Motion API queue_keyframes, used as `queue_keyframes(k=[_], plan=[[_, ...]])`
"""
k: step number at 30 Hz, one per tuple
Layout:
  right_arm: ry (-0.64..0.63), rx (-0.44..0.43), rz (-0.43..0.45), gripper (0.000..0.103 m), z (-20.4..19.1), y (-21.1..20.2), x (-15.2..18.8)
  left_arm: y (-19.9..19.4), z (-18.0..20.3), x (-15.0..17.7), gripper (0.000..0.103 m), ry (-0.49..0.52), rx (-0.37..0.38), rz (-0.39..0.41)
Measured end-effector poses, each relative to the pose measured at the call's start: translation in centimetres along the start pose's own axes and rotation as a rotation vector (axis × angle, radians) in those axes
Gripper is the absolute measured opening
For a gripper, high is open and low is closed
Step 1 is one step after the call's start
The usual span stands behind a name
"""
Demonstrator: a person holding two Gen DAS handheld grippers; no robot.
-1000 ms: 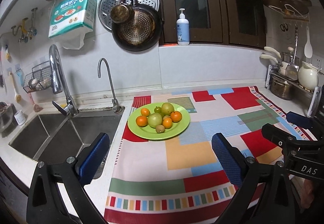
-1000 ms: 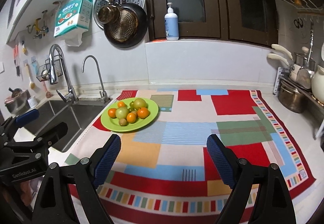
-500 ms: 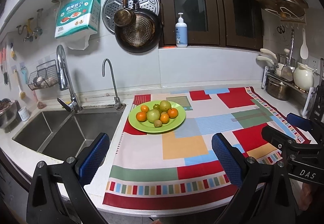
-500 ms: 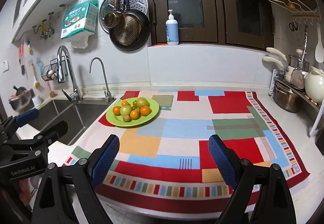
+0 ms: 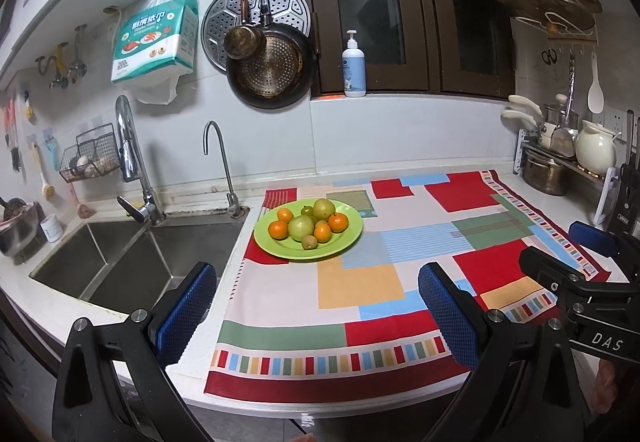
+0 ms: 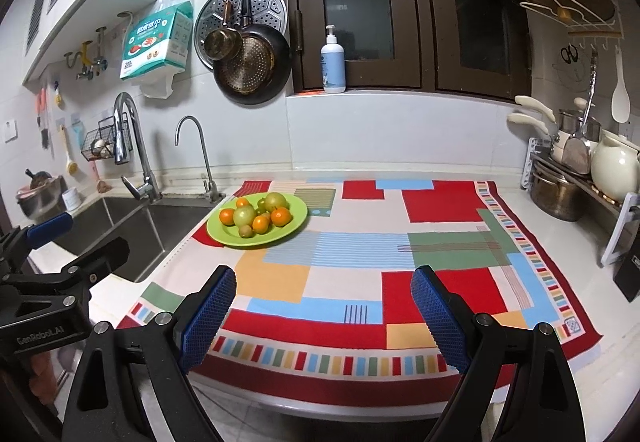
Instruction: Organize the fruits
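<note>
Fruit — small orange citrus and green pears (image 5: 308,225) — sits piled on the round lime-green plate (image 5: 352,238) beside the sink. Firm but rollable, so pinch each across its middle — left gripper (image 5: 316,306) and right gripper (image 6: 324,310) both gape empty.

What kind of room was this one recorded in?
A home kitchen, by the look of it: a steel double sink with a tall faucet, a frying pan hung on the tiled wall, and a green plate of fruit on the cloth-covered counter.
</note>
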State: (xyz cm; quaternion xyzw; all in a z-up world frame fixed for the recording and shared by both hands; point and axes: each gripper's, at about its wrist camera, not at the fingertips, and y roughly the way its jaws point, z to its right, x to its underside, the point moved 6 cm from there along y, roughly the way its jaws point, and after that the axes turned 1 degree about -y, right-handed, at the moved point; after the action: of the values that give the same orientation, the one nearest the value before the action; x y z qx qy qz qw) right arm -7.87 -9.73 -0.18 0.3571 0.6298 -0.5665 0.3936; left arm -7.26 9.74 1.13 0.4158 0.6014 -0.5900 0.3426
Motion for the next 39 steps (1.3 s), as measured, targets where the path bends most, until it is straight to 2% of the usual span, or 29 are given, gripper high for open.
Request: queue_keyframes(k=[39], plan=[[0.009, 0.002, -0.005, 0.090, 0.37, -0.24, -0.06, 0.72, 0.47, 0.04, 0.103, -0.002, 0.015, -0.035]])
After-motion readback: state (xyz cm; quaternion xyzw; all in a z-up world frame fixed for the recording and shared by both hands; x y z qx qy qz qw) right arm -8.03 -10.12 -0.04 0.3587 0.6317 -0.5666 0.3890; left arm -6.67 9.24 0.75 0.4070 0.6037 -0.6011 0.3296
